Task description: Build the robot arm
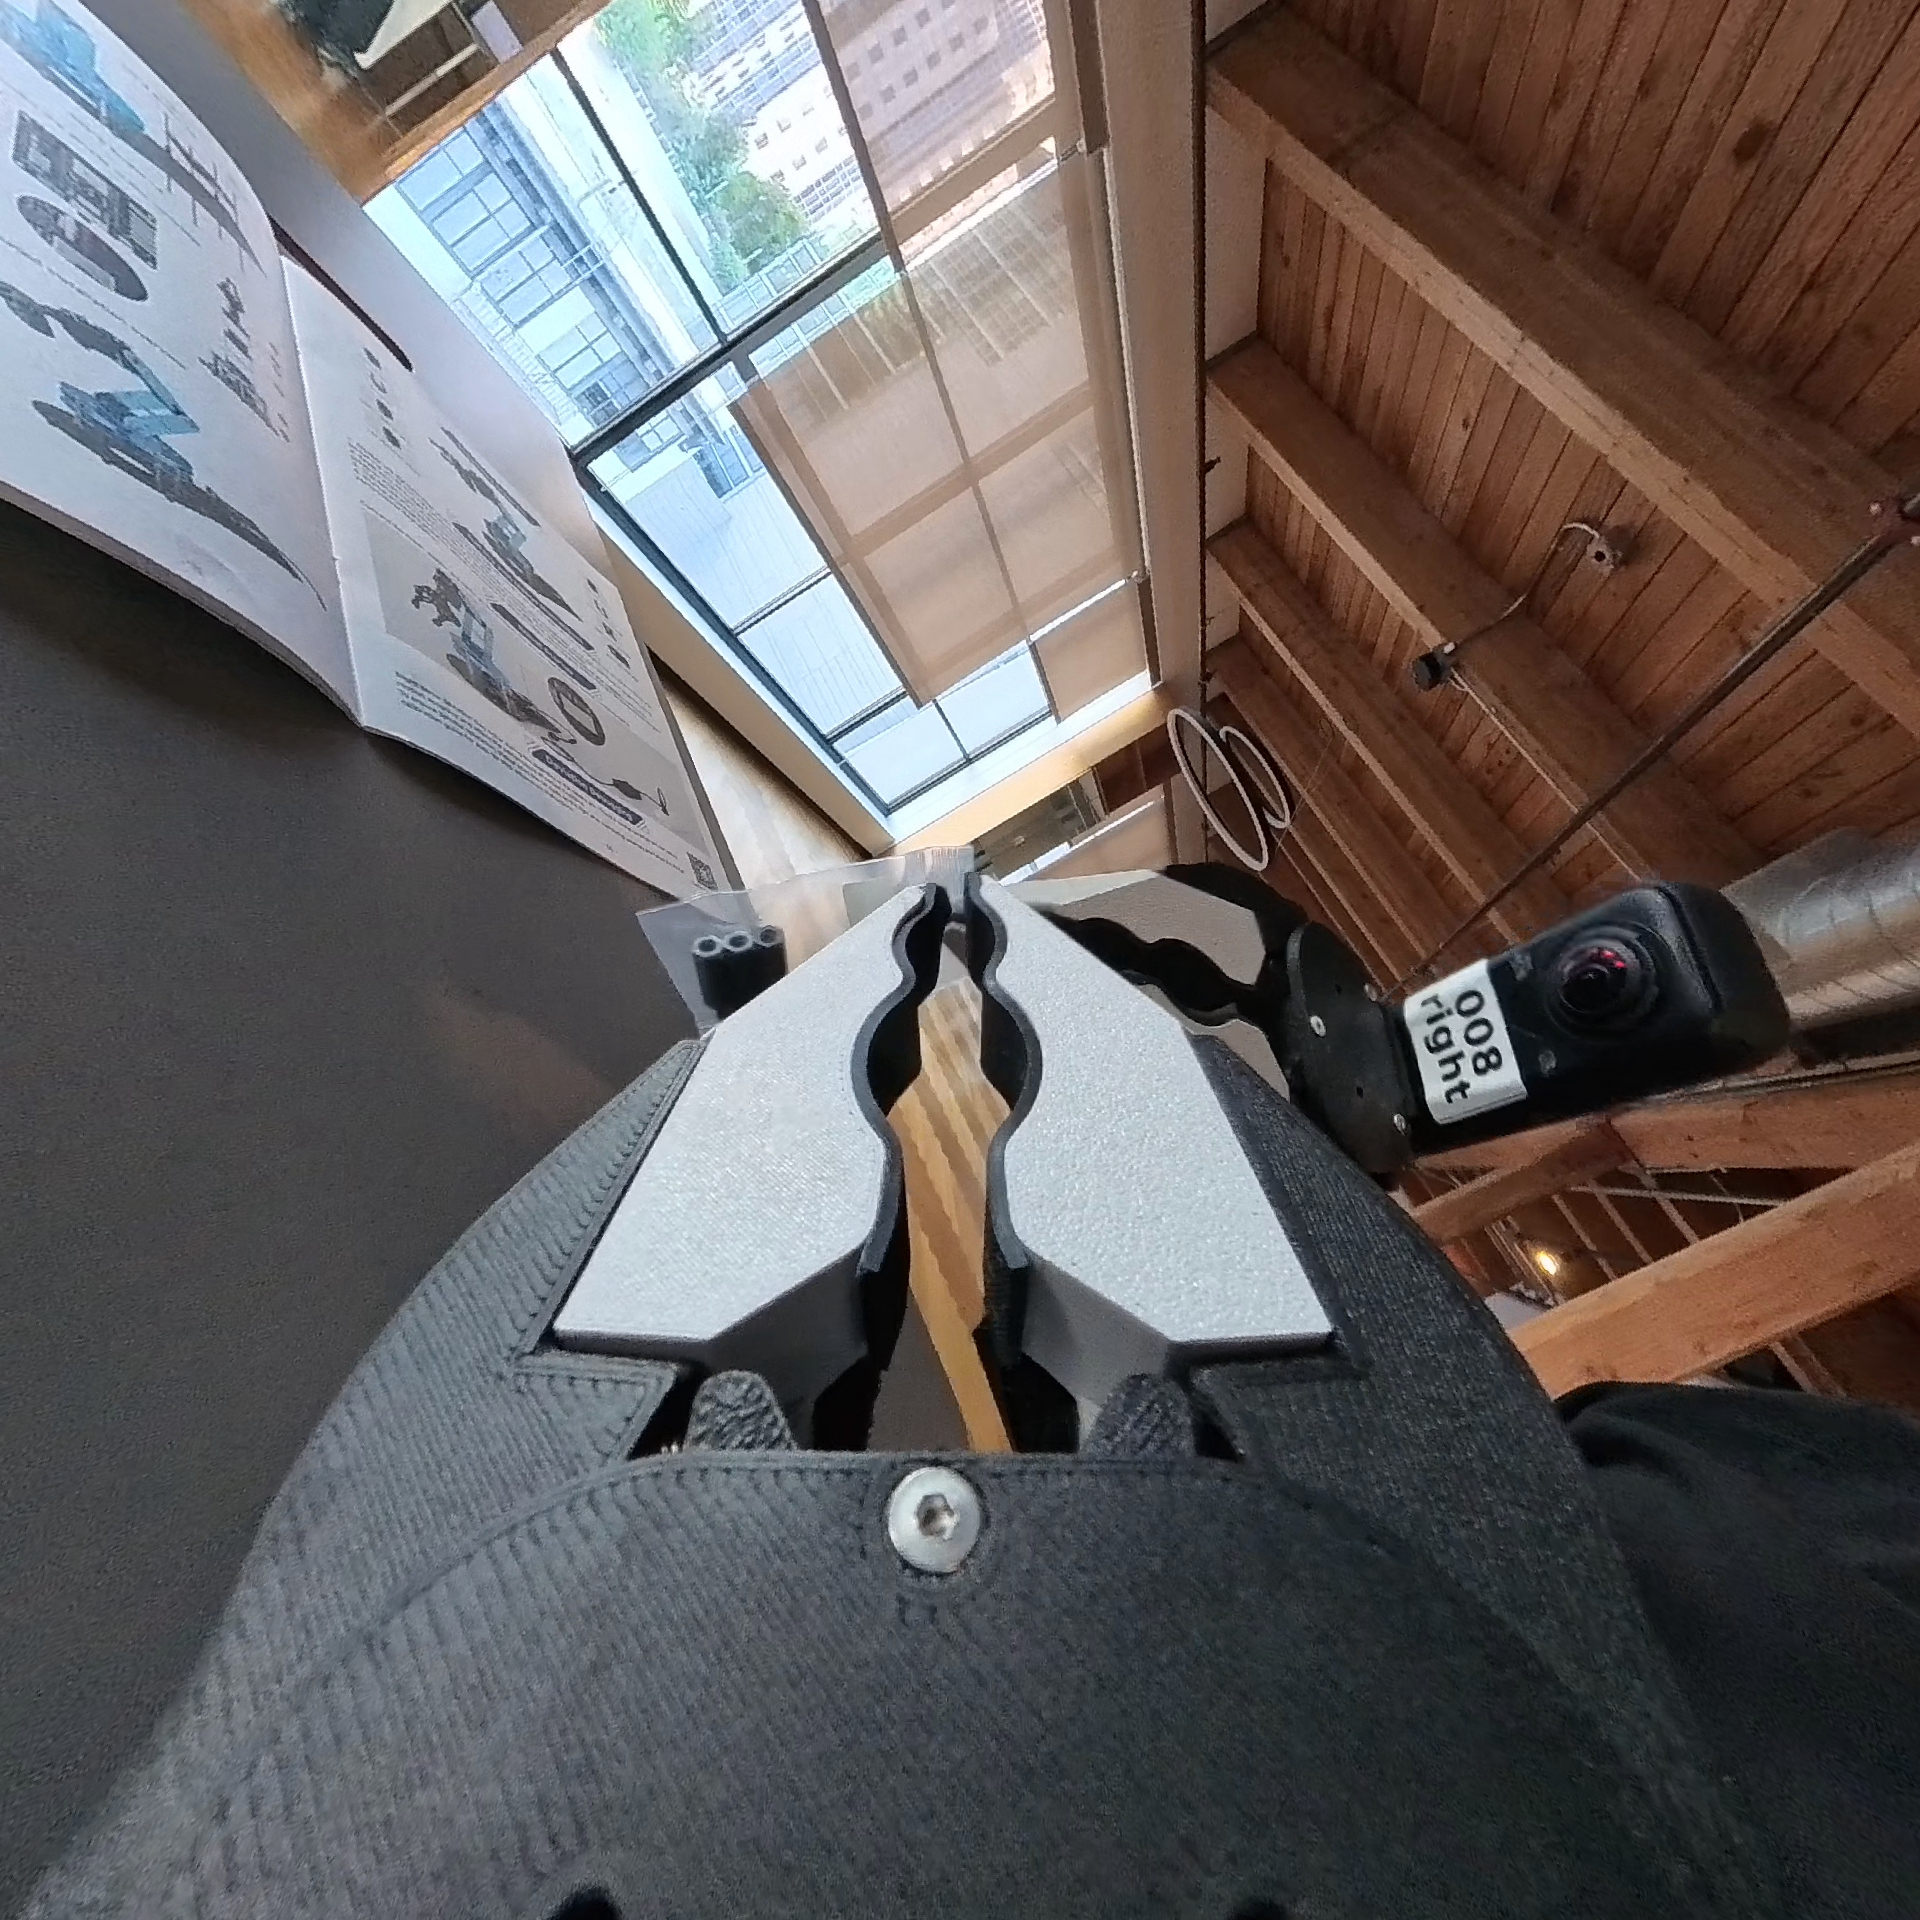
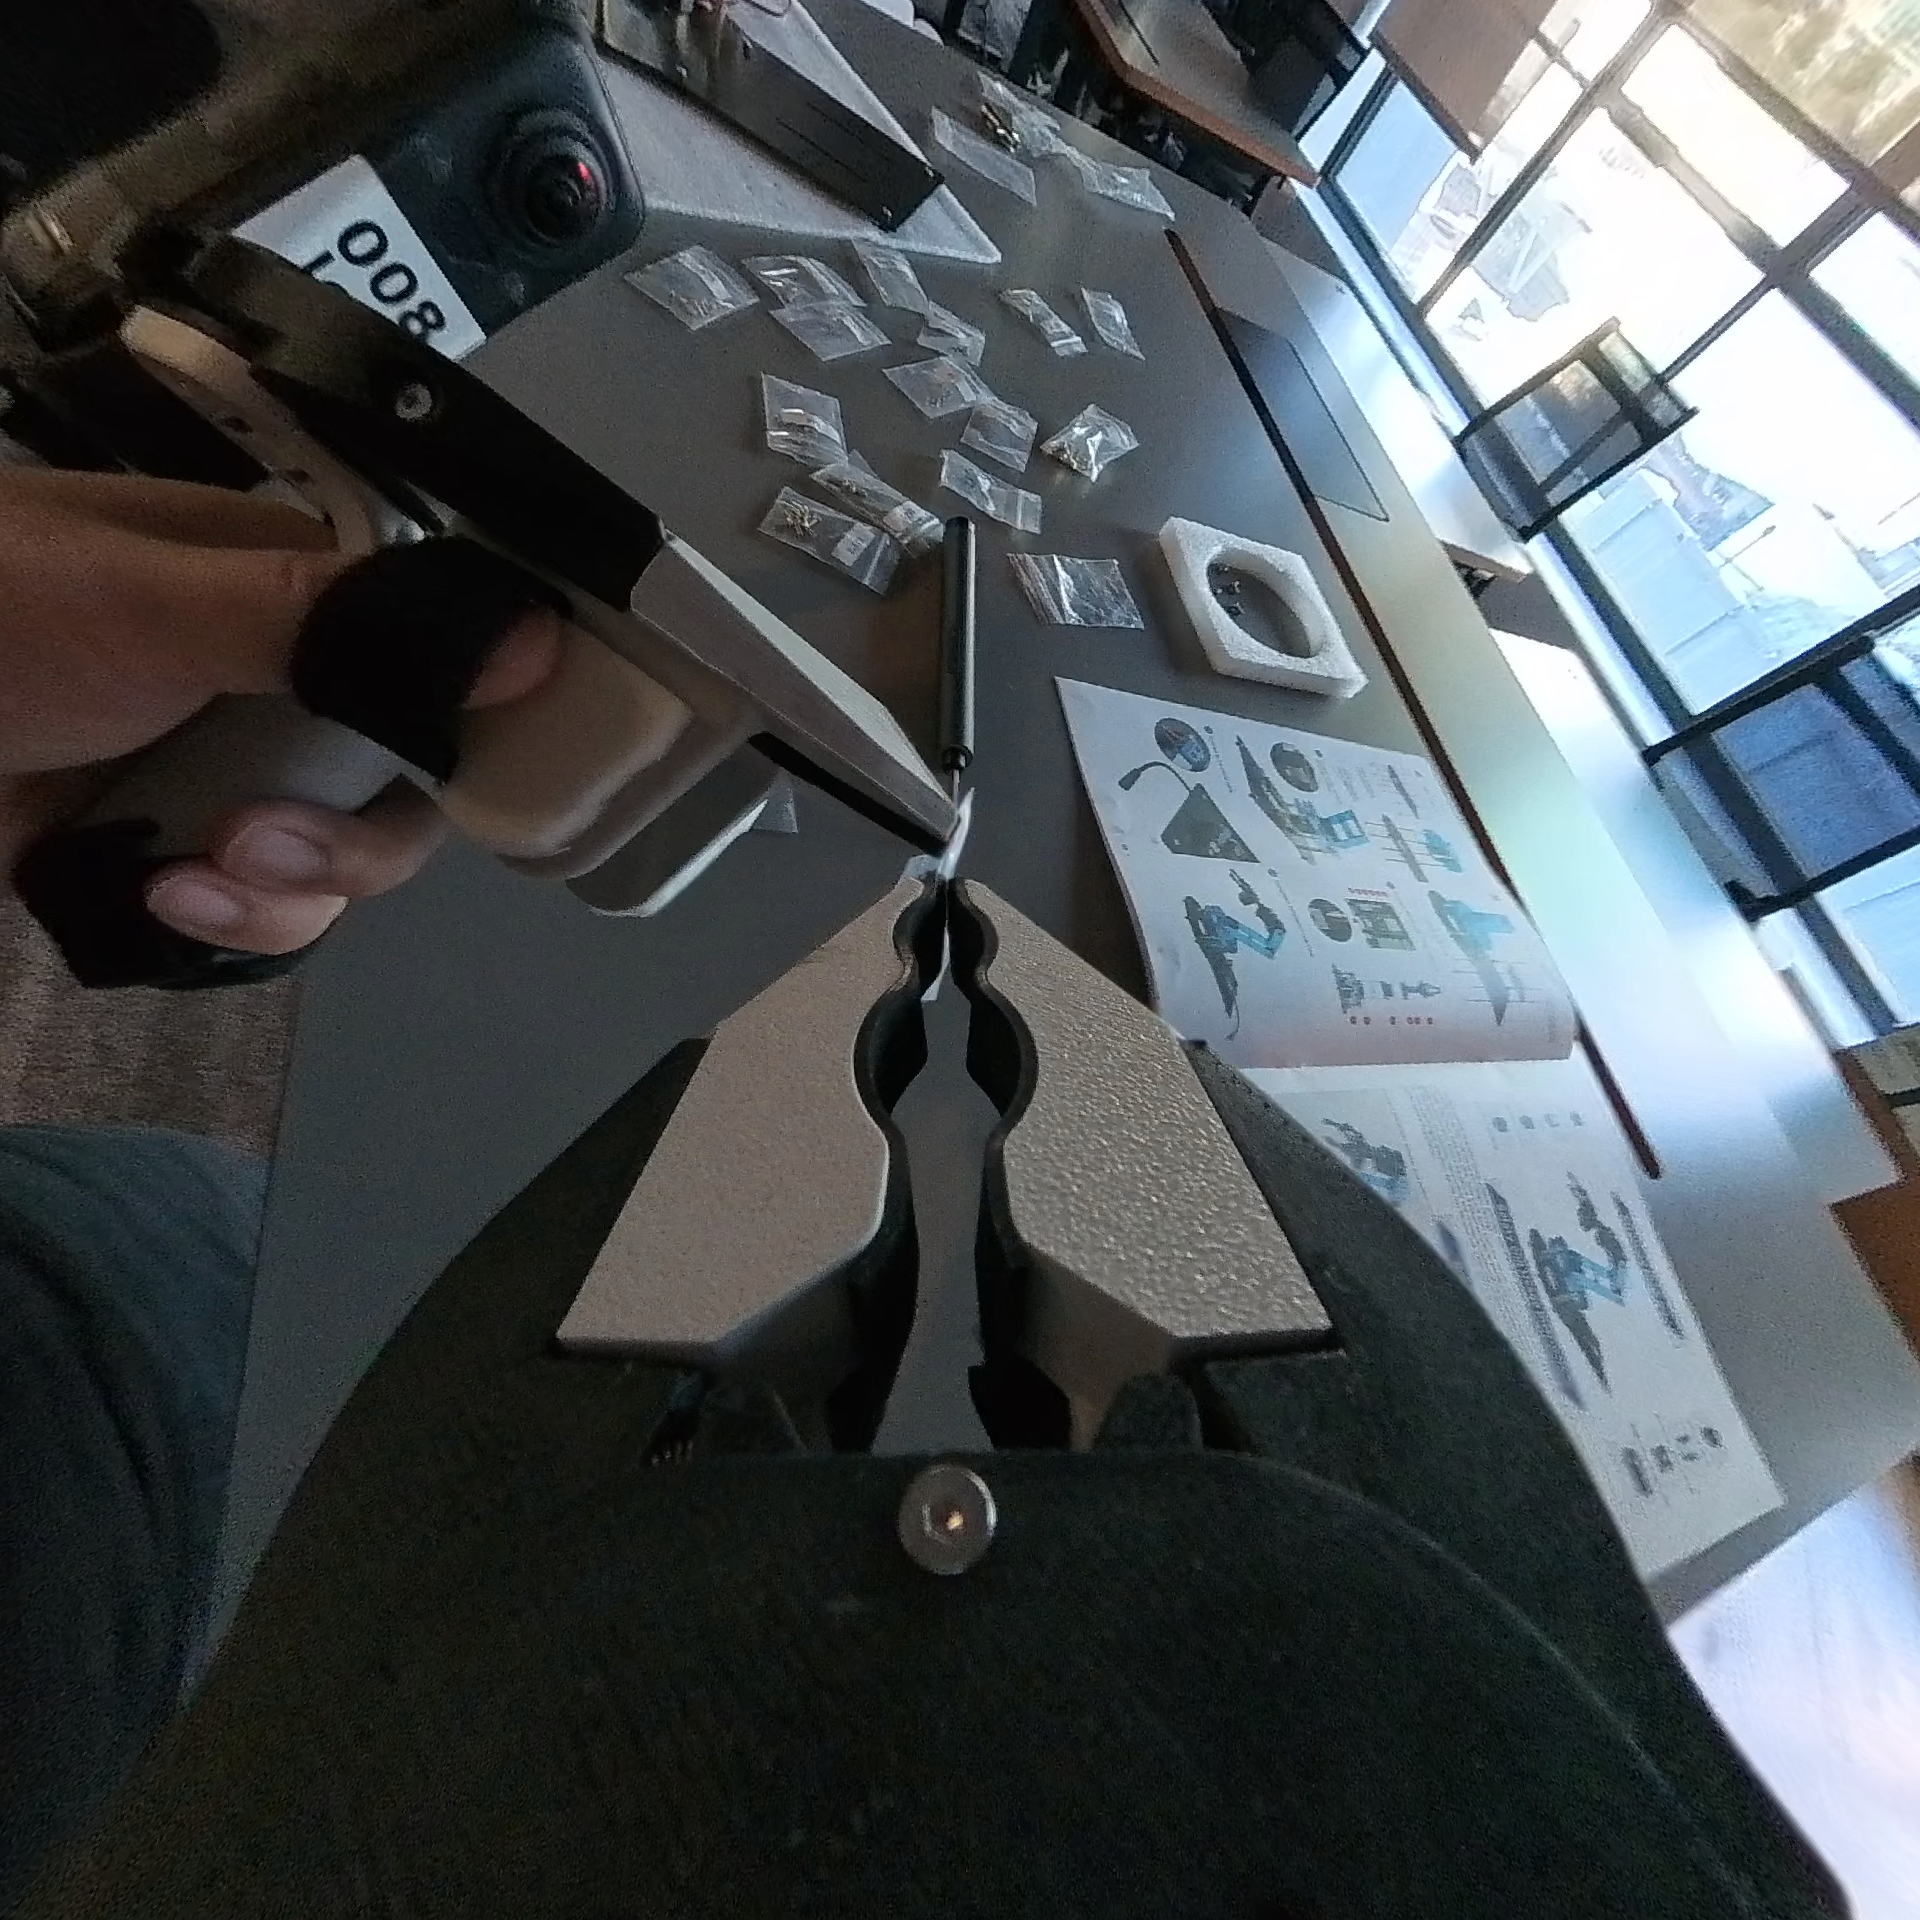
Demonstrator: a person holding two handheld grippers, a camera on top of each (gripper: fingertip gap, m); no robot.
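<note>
My left gripper (image 1: 958,888) is shut on the top edge of a small clear plastic bag (image 1: 727,940) holding short black tube-shaped parts. In the right wrist view my right gripper (image 2: 940,896) is shut on the same bag (image 2: 948,940), a thin clear strip pinched between its tips. The left gripper (image 2: 951,821), held in a person's hand (image 2: 208,644), meets it tip to tip from the upper left. Both hold the bag above the dark grey table (image 2: 468,987). The right gripper's camera body (image 1: 1600,977) shows at the right of the left wrist view.
An open instruction booklet (image 2: 1340,894) lies on the table to the right and also shows in the left wrist view (image 1: 208,364). Beyond it lie a black screwdriver (image 2: 958,644), a white foam frame (image 2: 1184,561), several small parts bags (image 2: 914,384) and a grey box (image 2: 727,156). Large windows (image 2: 1662,312) stand to the right. The grippers are tip to tip, or close to it.
</note>
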